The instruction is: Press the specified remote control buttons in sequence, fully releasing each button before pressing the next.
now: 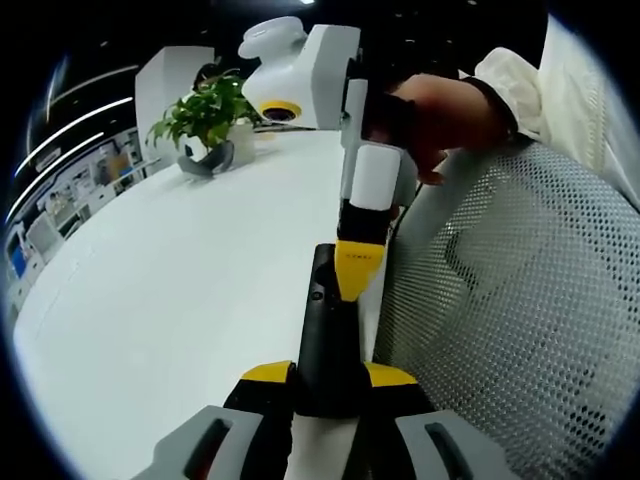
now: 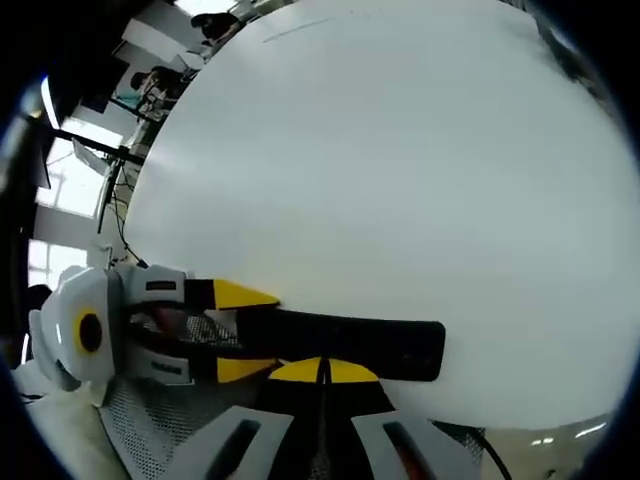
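one remote [image 1: 328, 330]; one plant [image 1: 205, 115]

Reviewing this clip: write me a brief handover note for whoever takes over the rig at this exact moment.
Left gripper: shut on the black remote, held over the white table near its edge.
Right gripper: closed, its yellow tips on the remote's top face, apparently mid-press.
Which button is under it cannot be read; sequence progress unknown.
Left to do: release fully, then press the next button.
A potted plant stands at the far end; a mesh chair is beside the table.
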`<action>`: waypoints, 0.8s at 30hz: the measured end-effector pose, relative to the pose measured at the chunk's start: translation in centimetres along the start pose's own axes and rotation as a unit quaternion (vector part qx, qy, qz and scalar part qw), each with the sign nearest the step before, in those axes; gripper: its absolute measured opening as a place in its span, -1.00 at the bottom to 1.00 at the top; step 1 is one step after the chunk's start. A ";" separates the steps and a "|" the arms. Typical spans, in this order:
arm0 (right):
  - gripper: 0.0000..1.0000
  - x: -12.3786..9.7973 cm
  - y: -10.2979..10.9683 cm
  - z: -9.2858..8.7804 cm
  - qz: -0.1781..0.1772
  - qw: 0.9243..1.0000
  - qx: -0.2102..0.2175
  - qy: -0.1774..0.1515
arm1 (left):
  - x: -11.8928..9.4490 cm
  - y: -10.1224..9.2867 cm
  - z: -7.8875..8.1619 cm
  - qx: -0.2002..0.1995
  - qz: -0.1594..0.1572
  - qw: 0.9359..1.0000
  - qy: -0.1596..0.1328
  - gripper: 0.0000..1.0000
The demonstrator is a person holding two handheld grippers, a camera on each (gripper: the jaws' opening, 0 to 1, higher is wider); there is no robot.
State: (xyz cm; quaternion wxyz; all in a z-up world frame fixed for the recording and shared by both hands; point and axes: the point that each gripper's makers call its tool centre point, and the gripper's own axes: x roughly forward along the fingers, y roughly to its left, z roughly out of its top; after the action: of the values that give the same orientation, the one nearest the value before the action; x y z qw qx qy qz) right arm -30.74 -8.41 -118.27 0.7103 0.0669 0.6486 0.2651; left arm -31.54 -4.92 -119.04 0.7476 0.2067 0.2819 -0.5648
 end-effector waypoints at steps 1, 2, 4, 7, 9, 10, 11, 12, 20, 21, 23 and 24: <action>-1.00 -0.1 0.1 0.3 0.003 1.000 -0.004 -0.010 | 0.0 0.0 0.0 0.000 0.000 1.000 0.000 -0.49; -1.00 -0.1 0.4 0.9 0.009 1.000 -0.011 -0.026 | 0.0 0.0 0.0 0.000 0.000 1.000 0.000 -0.49; -1.00 -0.1 0.8 0.9 0.016 0.999 -0.016 -0.028 | 0.0 0.0 0.0 0.000 0.000 1.000 0.000 -0.49; -1.00 0.4 1.2 0.5 0.015 0.999 -0.037 -0.015 | 0.0 0.0 0.0 0.001 0.000 1.000 0.000 -0.49; -1.00 0.7 1.5 0.4 0.014 0.998 -0.053 -0.009 | 0.0 0.0 0.0 0.000 0.000 1.000 0.000 -0.49; -1.00 0.7 1.6 0.4 0.013 0.998 -0.056 -0.009 | 0.0 0.0 0.0 0.000 0.000 1.000 0.000 -0.49; -1.00 0.7 1.8 0.4 0.010 0.998 -0.068 -0.009 | 0.0 0.0 0.0 0.000 0.000 1.000 0.000 -0.49; -1.00 0.8 1.8 0.4 0.009 0.997 -0.071 -0.009 | 0.0 0.0 0.0 0.000 0.000 1.000 0.000 -0.49; -1.00 0.9 1.5 0.3 -0.007 0.995 -0.095 -0.005 | 0.0 0.0 0.1 -0.001 0.001 1.000 0.000 -0.49; -1.00 0.9 1.5 0.3 -0.007 0.996 -0.094 -0.005 | 0.0 0.0 0.1 -0.001 0.001 1.000 0.000 -0.49; -1.00 0.8 1.5 0.3 -0.003 0.996 -0.089 -0.006 | 0.0 0.0 0.1 -0.001 0.001 1.000 0.000 -0.49; -1.00 0.8 1.4 0.3 -0.002 0.996 -0.086 -0.006 | 0.0 0.0 0.1 -0.001 0.001 1.000 0.000 -0.49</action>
State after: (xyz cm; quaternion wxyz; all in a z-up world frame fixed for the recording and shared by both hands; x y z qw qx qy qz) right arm -30.85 -6.75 -118.29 0.7177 0.0060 0.6195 0.3179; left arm -31.54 -4.98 -118.94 0.7484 0.2066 0.2824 -0.5635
